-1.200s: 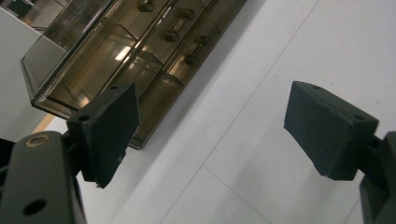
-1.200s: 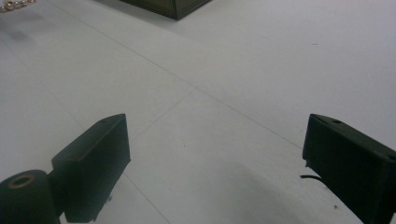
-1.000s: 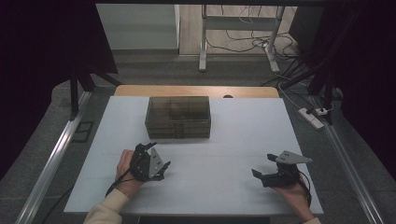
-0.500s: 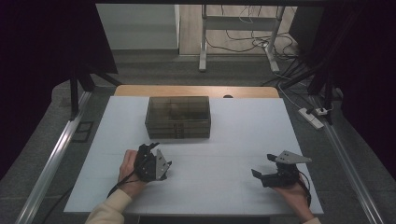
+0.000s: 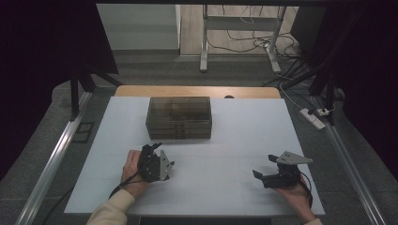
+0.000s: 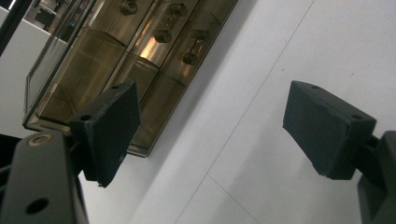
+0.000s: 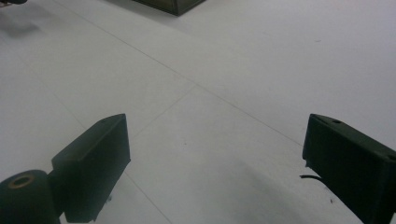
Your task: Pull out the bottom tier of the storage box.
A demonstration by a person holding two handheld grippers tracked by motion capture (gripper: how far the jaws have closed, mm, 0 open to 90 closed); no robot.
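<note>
A smoked, see-through box of small drawers (image 5: 178,117) stands at the middle back of the white table (image 5: 234,140). My left gripper (image 5: 151,149) hovers just in front of its left corner, turned on its side, jaws wide open and empty. In the left gripper view the open gripper (image 6: 217,126) faces the box (image 6: 116,56) up close, with drawer knobs showing through the wall. My right gripper (image 5: 265,167) rests low at the front right, open and empty, pointing left. From the right gripper view the gripper (image 7: 219,158) looks over bare table, with a corner of the box (image 7: 170,4) far off.
A wooden strip (image 5: 197,91) runs along the table's far edge. Metal rails (image 5: 51,159) flank the table on both sides. A power strip (image 5: 312,117) and cables lie on the floor at the back right.
My left gripper has crept a little forward and to the right, toward the box, rolling slightly. The right gripper has stayed put.
</note>
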